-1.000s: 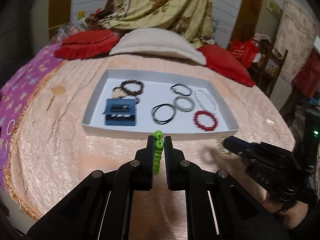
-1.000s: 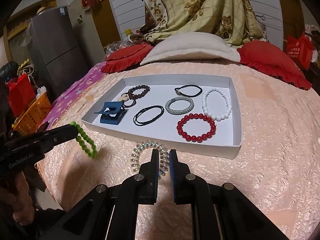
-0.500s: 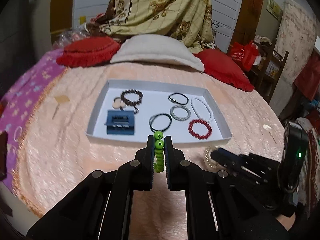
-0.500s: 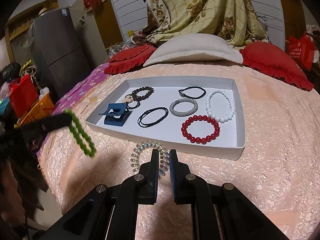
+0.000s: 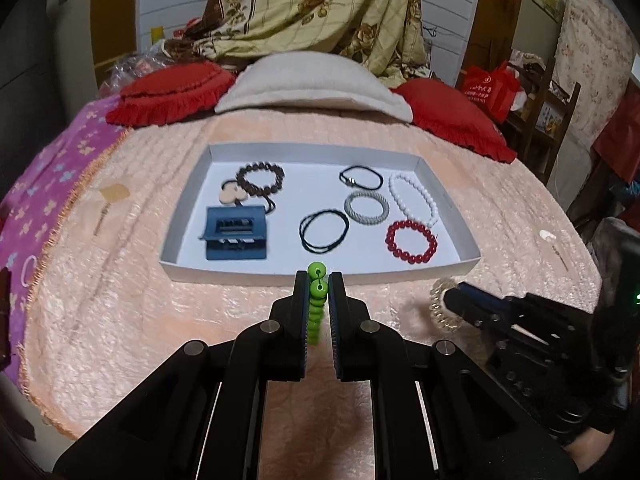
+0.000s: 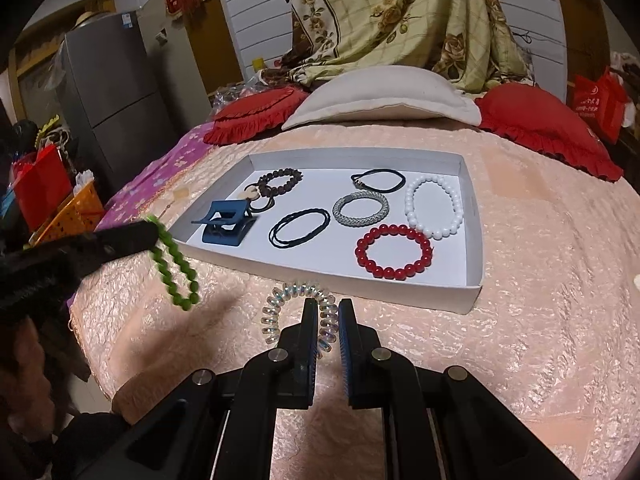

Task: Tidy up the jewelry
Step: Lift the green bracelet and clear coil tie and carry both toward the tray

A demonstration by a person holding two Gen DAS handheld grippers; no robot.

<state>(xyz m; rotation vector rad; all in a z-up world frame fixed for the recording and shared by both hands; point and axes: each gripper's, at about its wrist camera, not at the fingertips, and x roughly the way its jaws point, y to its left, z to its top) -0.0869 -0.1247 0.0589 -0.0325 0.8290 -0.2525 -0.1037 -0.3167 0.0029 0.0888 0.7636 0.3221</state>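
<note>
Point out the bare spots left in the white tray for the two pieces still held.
In the white tray, bare floor runs along the near wall between the blue hair clip and the red bead bracelet, and along the far wall's middle. The right side is crowded.

Four bead bracelets (image 6: 394, 251); three hair ties (image 6: 298, 227); one coil tie (image 6: 298, 312); one clip (image 6: 226, 226); one tray (image 6: 474, 216)

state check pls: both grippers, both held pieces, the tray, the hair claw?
Left gripper: shut on green bead bracelet.
Green bead bracelet: held, hanging clear of the bedspread.
Right gripper: shut on clear spiral coil hair tie.
Clear spiral coil hair tie: pinched, outside the tray.
Shallow white cardboard tray: open-topped, holding jewelry.
Blue plastic hair claw: in tray, near left corner.
</note>
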